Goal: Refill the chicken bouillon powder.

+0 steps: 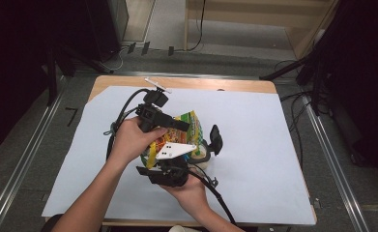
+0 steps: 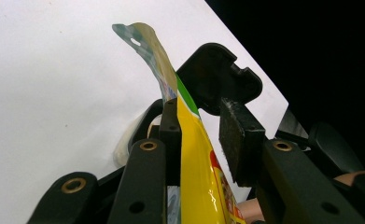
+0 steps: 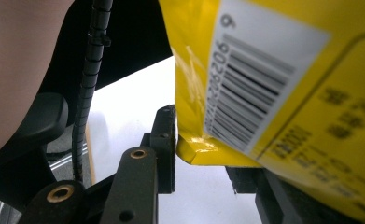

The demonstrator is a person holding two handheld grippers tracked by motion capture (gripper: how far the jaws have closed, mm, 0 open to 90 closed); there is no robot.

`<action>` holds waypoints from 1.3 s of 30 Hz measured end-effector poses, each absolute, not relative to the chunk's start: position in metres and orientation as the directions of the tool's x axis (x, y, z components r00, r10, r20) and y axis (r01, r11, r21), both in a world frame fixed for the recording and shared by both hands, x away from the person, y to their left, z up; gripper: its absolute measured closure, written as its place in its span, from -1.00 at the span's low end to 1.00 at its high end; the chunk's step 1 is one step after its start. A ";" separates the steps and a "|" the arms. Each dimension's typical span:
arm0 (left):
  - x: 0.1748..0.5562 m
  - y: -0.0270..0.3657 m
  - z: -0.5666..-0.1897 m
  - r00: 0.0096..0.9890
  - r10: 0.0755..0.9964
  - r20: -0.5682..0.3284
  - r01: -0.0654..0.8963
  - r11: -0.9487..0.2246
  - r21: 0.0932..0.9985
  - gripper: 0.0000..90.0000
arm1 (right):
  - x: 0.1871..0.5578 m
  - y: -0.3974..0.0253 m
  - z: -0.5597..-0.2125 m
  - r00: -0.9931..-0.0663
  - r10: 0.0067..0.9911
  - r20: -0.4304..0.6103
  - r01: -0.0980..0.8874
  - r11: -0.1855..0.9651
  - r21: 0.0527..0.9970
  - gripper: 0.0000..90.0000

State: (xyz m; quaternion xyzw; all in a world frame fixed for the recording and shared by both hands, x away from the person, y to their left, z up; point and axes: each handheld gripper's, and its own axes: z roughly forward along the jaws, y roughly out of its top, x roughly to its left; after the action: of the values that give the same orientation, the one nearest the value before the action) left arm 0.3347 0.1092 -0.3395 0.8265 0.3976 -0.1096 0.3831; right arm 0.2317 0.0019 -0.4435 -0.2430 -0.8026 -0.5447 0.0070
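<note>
Nearest me, at the bottom centre of the high view, my right claw sits low under the bag; in the right gripper view its jaws stand spread, with the bag's bottom corner and barcode hanging in the gap, touching neither pad that I can see. Just above that, at frame centre, my left claw comes in from the left. In the left gripper view its jaws are also apart: the bag lies edge-on between them, resting against the left pad, while the right pad stands clear of it, so I read this as a loose hold, not a pinch. The bag's long axis runs up the frame there, from the jaws to its crimped top at the upper middle. A roll of tape lies just beside the bag, on the white sheet covering the surface. Both claws are at the bag already; the left one is closer to gripping, since the film is already against one pad, so my judgement is that closing it comes next.
</note>
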 end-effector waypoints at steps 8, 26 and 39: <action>0.337 0.113 -0.339 0.642 0.579 -0.503 0.758 -0.377 0.533 0.60 | 0.230 0.003 -0.440 -0.884 0.375 0.280 0.398 0.287 0.871 0.54; 0.340 0.117 -0.341 0.624 0.576 -0.528 0.774 -0.366 0.516 0.58 | 0.229 0.004 -0.437 -0.890 0.368 0.271 0.389 0.302 0.870 0.53; 0.339 0.117 -0.341 0.627 0.574 -0.526 0.772 -0.368 0.519 0.57 | 0.229 0.004 -0.437 -0.892 0.371 0.258 0.380 0.305 0.874 0.53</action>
State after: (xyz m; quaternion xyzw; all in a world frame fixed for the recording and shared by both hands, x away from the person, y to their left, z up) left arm 0.3395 0.1165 -0.3406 0.8169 0.4117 -0.1294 0.3827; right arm 0.2288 0.0042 -0.4375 -0.2322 -0.8077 -0.5419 0.0041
